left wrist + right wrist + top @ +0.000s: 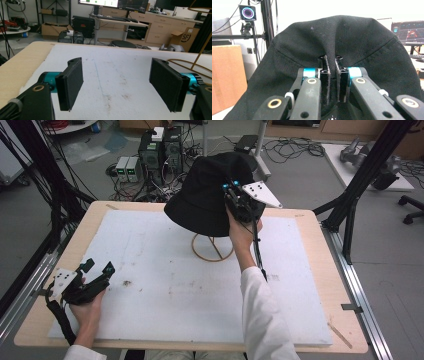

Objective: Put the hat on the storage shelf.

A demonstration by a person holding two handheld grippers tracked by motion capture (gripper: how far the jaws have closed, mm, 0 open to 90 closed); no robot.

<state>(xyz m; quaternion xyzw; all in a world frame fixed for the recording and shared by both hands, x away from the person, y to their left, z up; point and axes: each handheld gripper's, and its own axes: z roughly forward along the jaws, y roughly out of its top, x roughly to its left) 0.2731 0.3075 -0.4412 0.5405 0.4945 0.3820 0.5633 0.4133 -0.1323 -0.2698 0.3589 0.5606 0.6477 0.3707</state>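
Above the wire stand [212,248], the right gripper [239,204] clamps a pinched fold of the black bucket hat [210,195]. Soft, light cloth probably sags, so brim or crown folds suit gripping. Left of the stand, the left gripper [90,276] rests, jaws apart.

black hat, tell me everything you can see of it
The black hat is a bucket hat of soft, woven-looking cloth with stitched seams and a drooping brim. It sits tilted above the gold wire stand, whose ring base rests on the white mat. The right gripper is shut on a fold of cloth at the hat's right side; the right gripper view shows that fold pinched between the jaws.
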